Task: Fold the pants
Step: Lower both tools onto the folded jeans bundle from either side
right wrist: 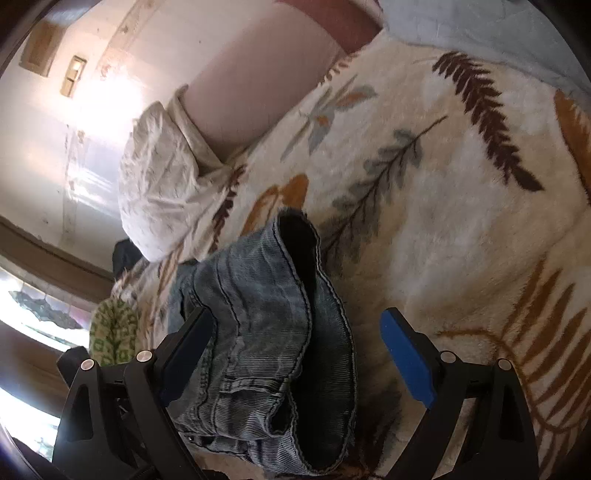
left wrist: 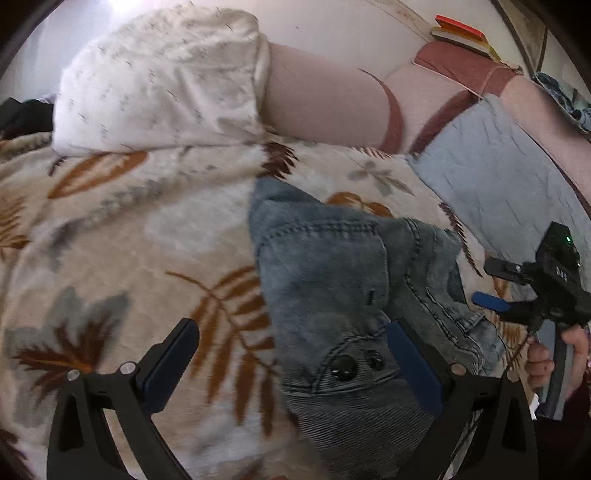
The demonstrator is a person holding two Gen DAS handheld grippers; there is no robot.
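Faded blue jeans (left wrist: 332,280) lie bunched on a cream blanket with a leaf print (left wrist: 129,240); two dark buttons show at the waistband. My left gripper (left wrist: 291,354) is open, its jaws wide apart over the waistband end. In the right wrist view the jeans (right wrist: 258,314) lie crumpled, a dark opening facing up. My right gripper (right wrist: 299,354) is open, straddling the denim without clamping it. The right gripper also shows in the left wrist view (left wrist: 495,286), at the jeans' right edge, held by a hand.
A white pillow (left wrist: 159,81) lies at the head of the bed against a pink headboard (left wrist: 325,96). A grey quilted cover (left wrist: 498,184) lies to the right. Books (left wrist: 461,35) sit on a ledge. A green patterned cloth (right wrist: 110,332) lies at the bed's edge.
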